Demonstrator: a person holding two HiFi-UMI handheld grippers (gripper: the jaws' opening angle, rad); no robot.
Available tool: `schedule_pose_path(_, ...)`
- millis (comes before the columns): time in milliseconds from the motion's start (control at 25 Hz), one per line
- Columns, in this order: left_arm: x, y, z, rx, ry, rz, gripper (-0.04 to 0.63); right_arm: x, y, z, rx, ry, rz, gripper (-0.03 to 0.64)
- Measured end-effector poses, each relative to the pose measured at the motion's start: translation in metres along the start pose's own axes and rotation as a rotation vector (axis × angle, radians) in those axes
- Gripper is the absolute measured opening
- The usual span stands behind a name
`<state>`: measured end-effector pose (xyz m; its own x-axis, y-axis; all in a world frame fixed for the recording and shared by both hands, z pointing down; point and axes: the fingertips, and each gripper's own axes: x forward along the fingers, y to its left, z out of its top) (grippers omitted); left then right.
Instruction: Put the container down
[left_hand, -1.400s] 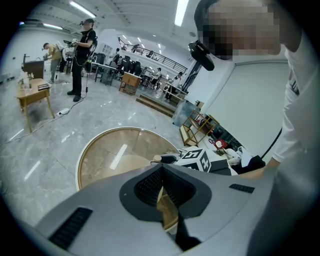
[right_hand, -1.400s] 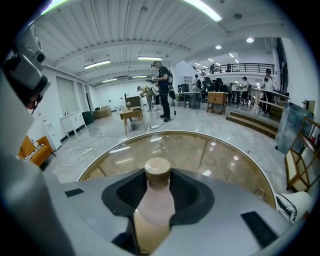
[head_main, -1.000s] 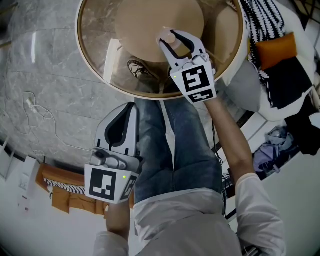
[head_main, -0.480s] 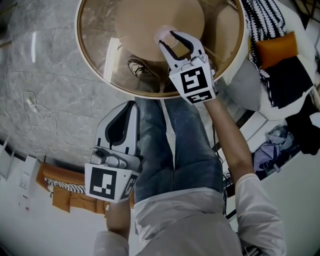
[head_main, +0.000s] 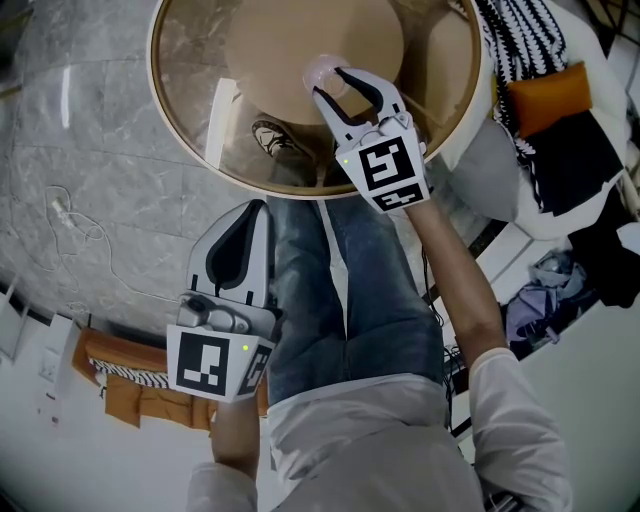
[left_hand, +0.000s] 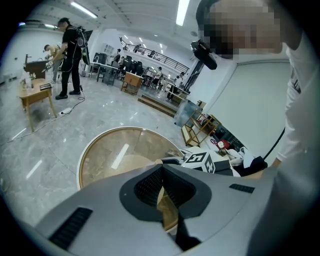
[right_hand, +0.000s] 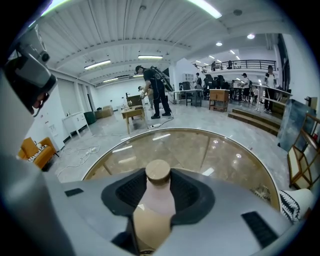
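While the left gripper (head_main: 262, 207) has fingers (left_hand: 147, 187) together, the right gripper (head_main: 331, 82) clamps fingers on a cork-topped container (right_hand: 155, 200).

Between the 2 jaws of the right gripper (right_hand: 158, 182) the base of the container (right_hand: 156, 210) is hidden, and the head view's top edge crops the glass table (head_main: 185, 110).
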<state>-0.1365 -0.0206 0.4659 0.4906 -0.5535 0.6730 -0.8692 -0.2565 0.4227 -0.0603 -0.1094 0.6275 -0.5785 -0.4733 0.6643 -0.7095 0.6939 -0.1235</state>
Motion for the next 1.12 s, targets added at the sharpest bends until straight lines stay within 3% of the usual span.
schedule_pose_path(1120, 0.004, -0.015, 0.022, 0.023, -0.014, 0.002, 0.017, -0.018, 0.003, 0.003, 0.021, 0.035, 0.058, 0.132)
